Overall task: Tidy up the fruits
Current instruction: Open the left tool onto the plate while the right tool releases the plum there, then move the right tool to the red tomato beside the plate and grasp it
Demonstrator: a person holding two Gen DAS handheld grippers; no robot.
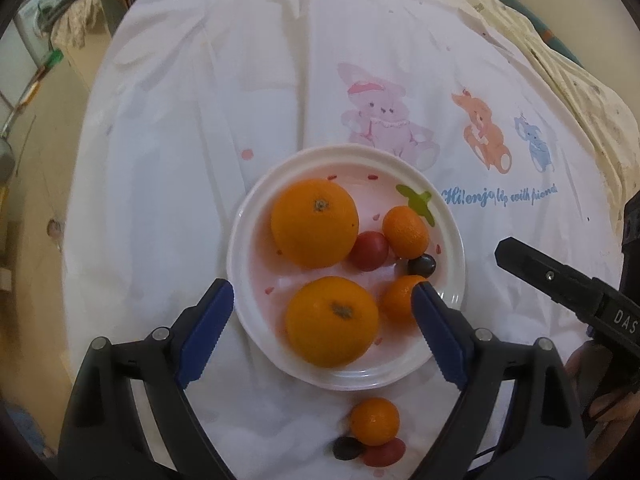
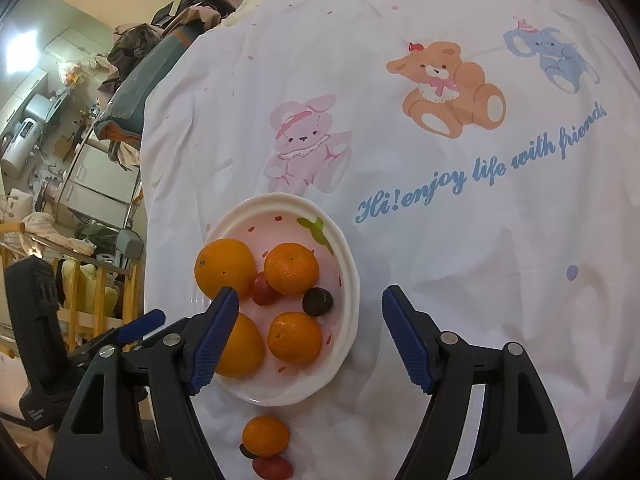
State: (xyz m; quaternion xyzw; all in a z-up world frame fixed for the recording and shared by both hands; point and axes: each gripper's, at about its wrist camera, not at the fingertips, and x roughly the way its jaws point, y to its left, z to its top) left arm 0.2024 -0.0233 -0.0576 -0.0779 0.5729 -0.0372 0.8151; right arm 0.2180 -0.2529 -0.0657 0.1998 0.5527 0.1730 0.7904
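Fruit on plate: white plate (image 1: 452,280) w/ pink specks + green leaf print, sitting on the printed bedsheet (image 1: 200,120). Holds 2 big oranges (image 1: 315,223), 2 small mandarins (image 1: 405,232), a red cherry tomato (image 1: 369,251), a dark grape (image 1: 421,265). All packed close, tomato touching the big orange & a mandarin.
Loose fruit: small mandarin (image 1: 375,421), dark grape (image 1: 347,448), red tomato (image 1: 384,453) in a tight cluster on the sheet, just off the plate's near rim. Prob. the ones left to go in.
Looks: skins glossy, intact; round, so will roll.
Left gripper (image 1: 323,300): jaws spread wide, nothing held, hanging over the plate's near half.
Right gripper (image 2: 310,300): jaws also spread, empty, over the plate's right side & the sheet.
Risk 1: soft wrinkled sheet, so a nudge could send the cluster rolling apart.
Risk 2: tomato/grape squashed if pinched hard.
Risk 3: plate crowded; a dropped piece may bounce out or tip the rim.
Risk 4: both grippers near each other, could clash.
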